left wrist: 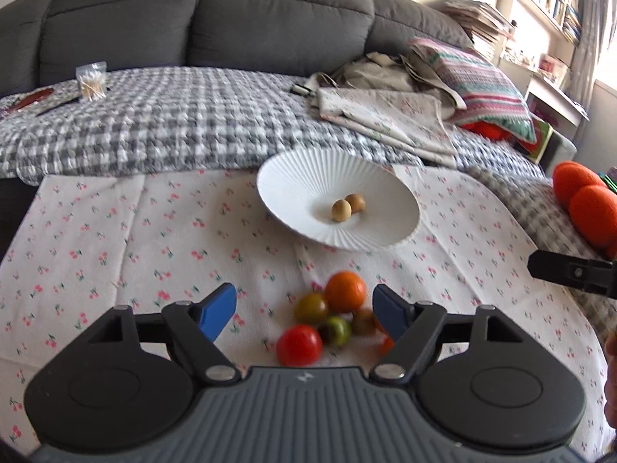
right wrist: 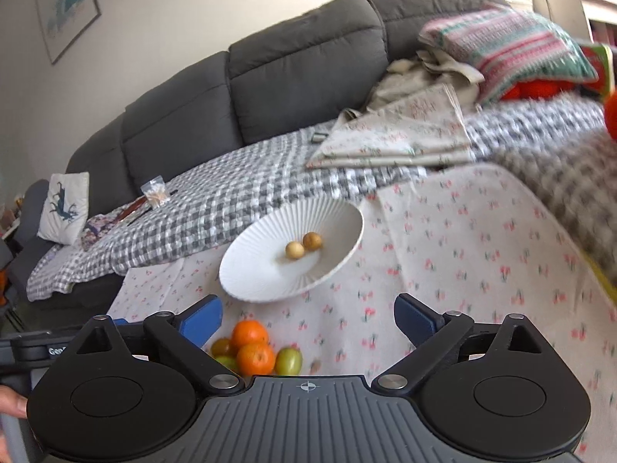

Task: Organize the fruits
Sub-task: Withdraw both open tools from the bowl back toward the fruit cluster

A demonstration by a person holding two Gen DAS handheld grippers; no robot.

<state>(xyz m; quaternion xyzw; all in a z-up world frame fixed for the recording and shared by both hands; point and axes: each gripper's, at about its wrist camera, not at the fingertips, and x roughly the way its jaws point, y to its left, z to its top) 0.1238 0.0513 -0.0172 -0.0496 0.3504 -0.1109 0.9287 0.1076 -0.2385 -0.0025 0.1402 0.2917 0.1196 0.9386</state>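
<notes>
A white ribbed bowl [left wrist: 308,177] stands on the cherry-print cloth [left wrist: 115,239] and holds two small tan round fruits [left wrist: 341,210]. A pile of fruit lies nearer me: an orange [left wrist: 345,291], a red tomato [left wrist: 299,345] and several greenish tomatoes [left wrist: 311,308]. My left gripper [left wrist: 304,310] is open, its blue fingers on either side of the pile, holding nothing. My right gripper [right wrist: 308,320] is open and empty above the cloth, with the bowl [right wrist: 254,247] ahead and two oranges [right wrist: 254,357] and green tomatoes [right wrist: 288,360] below its left finger.
A grey sofa [left wrist: 212,19] with a checked blanket [left wrist: 173,123] lies behind the cloth. Folded cloths [left wrist: 389,115] and a striped cushion [left wrist: 482,81] sit at the right. Orange balls [left wrist: 586,200] lie at the far right. The right gripper's arm shows in the left wrist view [left wrist: 570,270].
</notes>
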